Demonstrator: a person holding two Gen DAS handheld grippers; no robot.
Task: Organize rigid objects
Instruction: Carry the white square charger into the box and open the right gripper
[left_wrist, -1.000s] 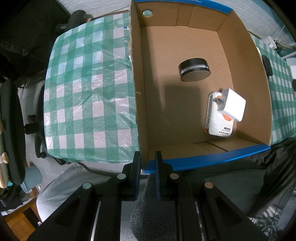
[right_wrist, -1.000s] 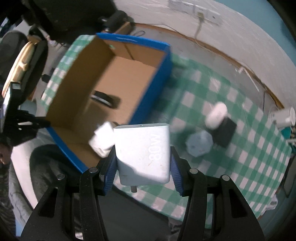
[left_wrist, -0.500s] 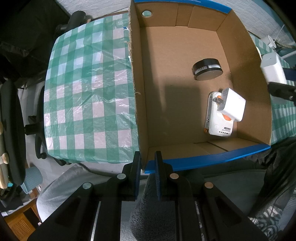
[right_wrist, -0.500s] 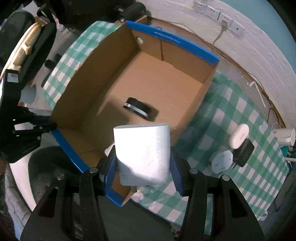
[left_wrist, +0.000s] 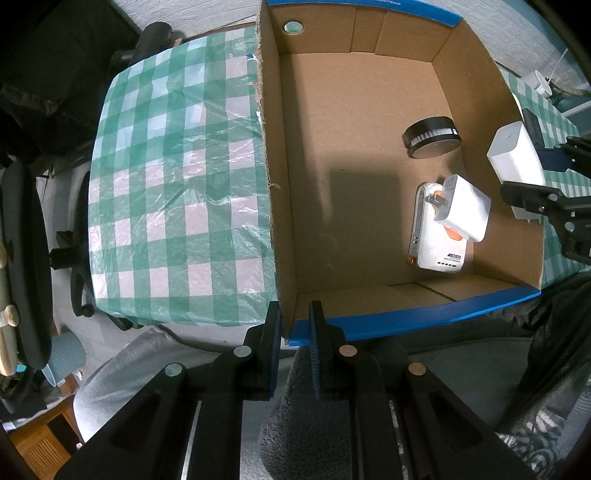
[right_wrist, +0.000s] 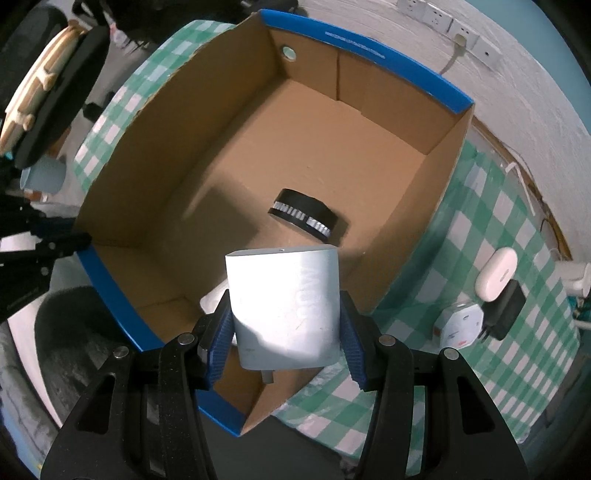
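Note:
A cardboard box (left_wrist: 284, 206) with a blue rim stands on the checked table; it also shows in the right wrist view (right_wrist: 448, 184). My left gripper (left_wrist: 293, 328) is shut on the box's near left corner. My right gripper (right_wrist: 284, 336) is shut on a white charger block (right_wrist: 284, 310) and holds it above the box's right wall; the block also shows in the left wrist view (left_wrist: 517, 162). Inside the box lie a black round disc (left_wrist: 432, 137), a white plug adapter (left_wrist: 463, 208) and a white power bank (left_wrist: 437, 243) under it.
On the green checked tablecloth (right_wrist: 491, 236) right of the box lie a white oval case (right_wrist: 496, 275), a black adapter (right_wrist: 504, 312) and a white hexagonal plug (right_wrist: 460, 325). Office chairs (left_wrist: 22, 266) stand left of the table. A wall with sockets (right_wrist: 454, 27) is behind.
My right gripper has carried the white charger block from the table side over the box's right wall. The black disc slid to the right inside the box. My left gripper has stayed put.

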